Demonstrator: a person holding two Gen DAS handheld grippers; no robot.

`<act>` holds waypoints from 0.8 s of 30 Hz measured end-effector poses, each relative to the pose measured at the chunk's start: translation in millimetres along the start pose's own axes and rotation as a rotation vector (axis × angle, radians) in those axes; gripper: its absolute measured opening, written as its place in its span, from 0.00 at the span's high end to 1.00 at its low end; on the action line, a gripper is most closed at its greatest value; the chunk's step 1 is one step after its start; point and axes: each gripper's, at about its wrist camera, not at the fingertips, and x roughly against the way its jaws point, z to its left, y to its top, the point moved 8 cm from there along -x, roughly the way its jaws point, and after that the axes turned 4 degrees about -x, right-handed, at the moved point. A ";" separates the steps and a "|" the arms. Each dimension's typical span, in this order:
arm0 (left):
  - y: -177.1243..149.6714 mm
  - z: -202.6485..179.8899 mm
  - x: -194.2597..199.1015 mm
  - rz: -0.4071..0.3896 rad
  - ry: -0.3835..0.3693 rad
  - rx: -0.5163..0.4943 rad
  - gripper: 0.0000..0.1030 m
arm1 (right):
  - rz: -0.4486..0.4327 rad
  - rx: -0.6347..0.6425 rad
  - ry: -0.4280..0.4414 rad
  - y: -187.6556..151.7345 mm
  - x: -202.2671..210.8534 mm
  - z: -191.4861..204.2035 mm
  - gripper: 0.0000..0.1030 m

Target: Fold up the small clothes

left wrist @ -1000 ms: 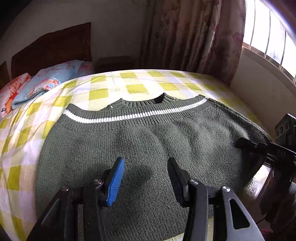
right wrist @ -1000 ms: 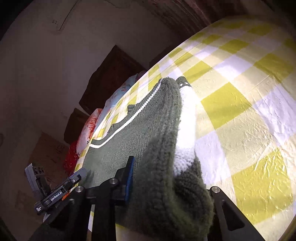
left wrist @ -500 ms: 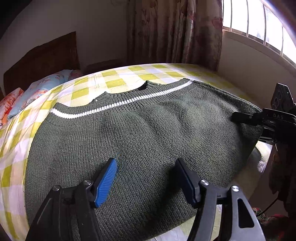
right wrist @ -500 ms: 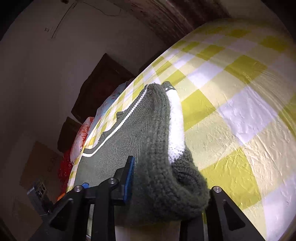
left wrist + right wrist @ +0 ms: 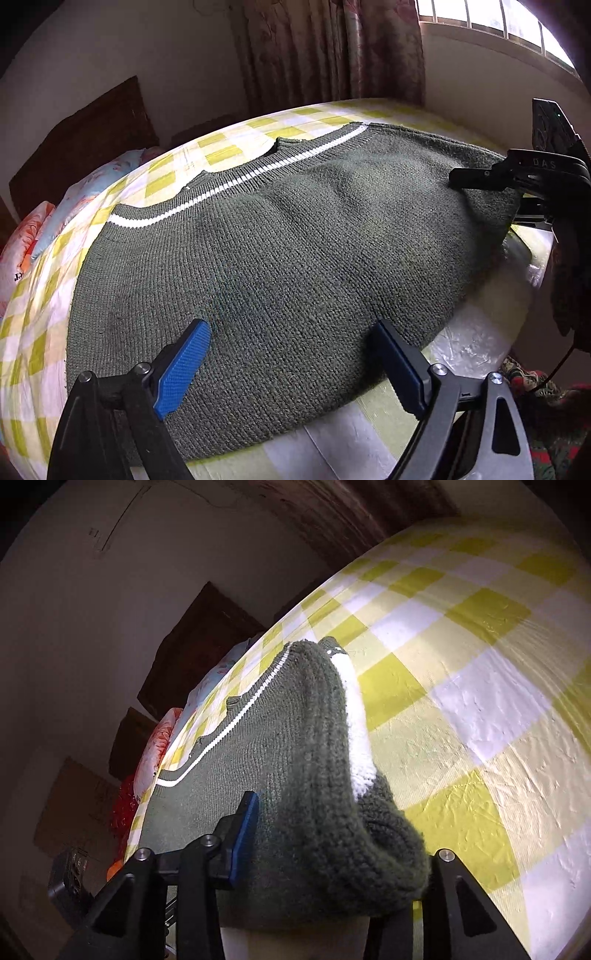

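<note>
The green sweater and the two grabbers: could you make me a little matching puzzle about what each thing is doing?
Things:
1. left gripper
2. right gripper
3. sweater
4. bedsheet

States:
A. yellow and white checks
B. spread over the bed, white stripe near its far edge
C. open, holding nothing
D. clamped on a bunched edge of knit

Pairs: 1-C, 2-D, 3-B, 4-A

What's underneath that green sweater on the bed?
The green sweater lies on a yellow-and-white checked sheet, which shows all around it. The right gripper pinches one bunched corner; whatever lies under the rest is covered.
</note>
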 end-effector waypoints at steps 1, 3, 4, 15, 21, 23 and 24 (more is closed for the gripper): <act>-0.1 0.0 -0.3 0.000 -0.003 -0.002 0.12 | 0.000 0.001 0.000 0.0 -0.3 0.4 0.00; 0.5 -0.3 -1.6 -0.001 -0.005 -0.005 0.12 | 0.003 0.005 0.002 -0.3 -0.3 0.1 0.00; 0.2 -0.5 -1.5 -0.002 -0.004 -0.006 0.12 | 0.008 0.008 0.004 -0.8 0.2 0.0 0.00; 22.7 4.4 14.1 -0.037 -0.136 0.115 0.12 | -0.194 0.089 -0.048 30.8 78.6 9.2 0.00; 42.2 44.8 -21.7 -0.002 -0.051 0.212 0.12 | 0.031 0.431 0.036 -18.8 -4.1 116.6 0.00; 31.5 51.9 -29.5 0.009 -0.054 0.209 0.13 | 0.128 0.465 0.022 -38.9 -40.2 121.0 0.00; 28.0 50.2 -25.3 -0.009 -0.057 0.176 0.13 | 0.177 0.440 0.010 -45.6 -54.1 113.7 0.00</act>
